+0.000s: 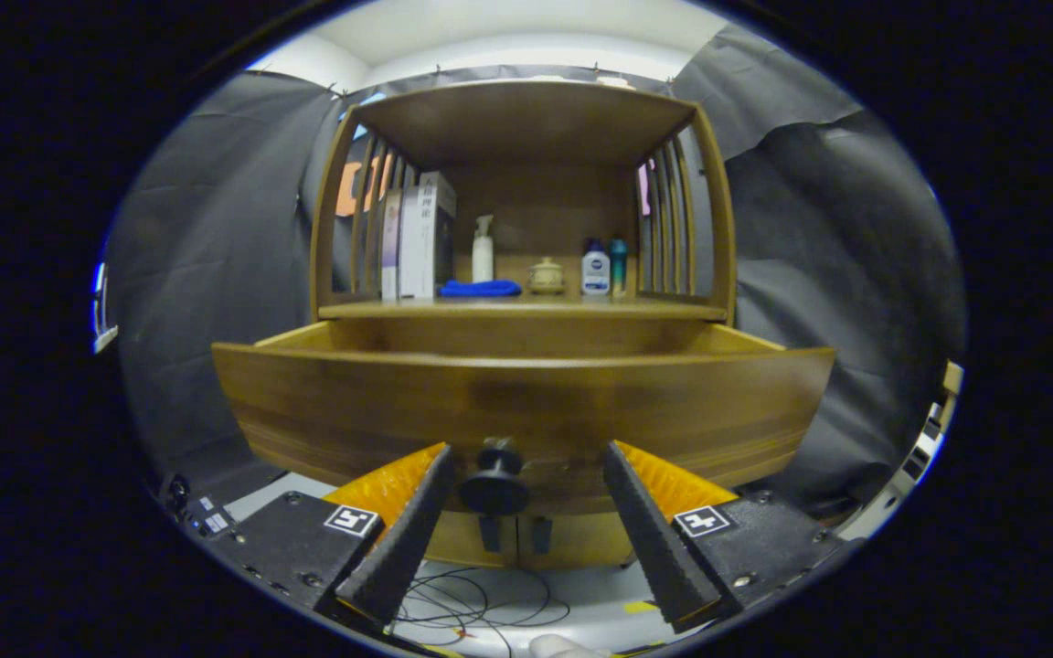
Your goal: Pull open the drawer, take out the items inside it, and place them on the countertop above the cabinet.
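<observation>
The wooden drawer [526, 402] stands pulled out toward me, its front panel wide across the view just beyond the fingers. Its dark round knob [495, 484] sits between the fingers, nearer the left one, with a clear gap to the right one. My gripper [531, 461] is open around the knob and neither finger presses on it. The drawer's inside is hidden behind its front panel. Above the drawer is the countertop [654, 311] of the cabinet, roofed by a slatted wooden shelf frame.
On the countertop stand books [417, 238] at the left, a white spray bottle [483, 249], a blue cloth [479, 289], a small lidded jar [546, 275] and two small bottles [604, 267]. Cabinet door handles [515, 533] and cables on the floor [481, 599] lie below.
</observation>
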`<state>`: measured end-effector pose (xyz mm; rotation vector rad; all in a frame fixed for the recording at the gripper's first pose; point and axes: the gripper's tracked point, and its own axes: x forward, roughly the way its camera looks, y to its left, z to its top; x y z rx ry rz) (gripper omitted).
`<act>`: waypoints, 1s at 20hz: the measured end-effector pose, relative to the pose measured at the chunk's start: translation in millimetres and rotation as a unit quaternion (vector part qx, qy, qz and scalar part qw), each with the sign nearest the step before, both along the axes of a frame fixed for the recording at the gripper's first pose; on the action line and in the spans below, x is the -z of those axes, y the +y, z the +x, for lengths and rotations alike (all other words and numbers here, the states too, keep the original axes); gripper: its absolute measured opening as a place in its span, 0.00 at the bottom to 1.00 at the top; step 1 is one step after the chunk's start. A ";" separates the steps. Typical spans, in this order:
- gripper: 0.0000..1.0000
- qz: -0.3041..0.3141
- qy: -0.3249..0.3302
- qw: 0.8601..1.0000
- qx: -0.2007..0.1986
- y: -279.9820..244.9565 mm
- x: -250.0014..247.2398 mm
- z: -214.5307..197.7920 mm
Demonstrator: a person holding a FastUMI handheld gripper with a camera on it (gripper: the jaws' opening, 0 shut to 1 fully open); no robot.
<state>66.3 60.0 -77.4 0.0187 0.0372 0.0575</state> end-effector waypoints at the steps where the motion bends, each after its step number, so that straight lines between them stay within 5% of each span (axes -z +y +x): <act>1: 1.00 0.007 -0.014 1.000 0.003 -10.1 -22.6 -2.5; 4: 1.00 0.012 -0.041 0.999 0.019 -39.1 -89.4 2.6; 11: 1.00 0.007 0.031 0.999 0.009 -36.4 -196.0 79.9; 17: 1.00 -0.029 0.212 0.976 -0.032 16.1 -150.6 145.5; 20: 1.00 -0.041 0.324 0.944 -0.040 25.7 -101.2 156.3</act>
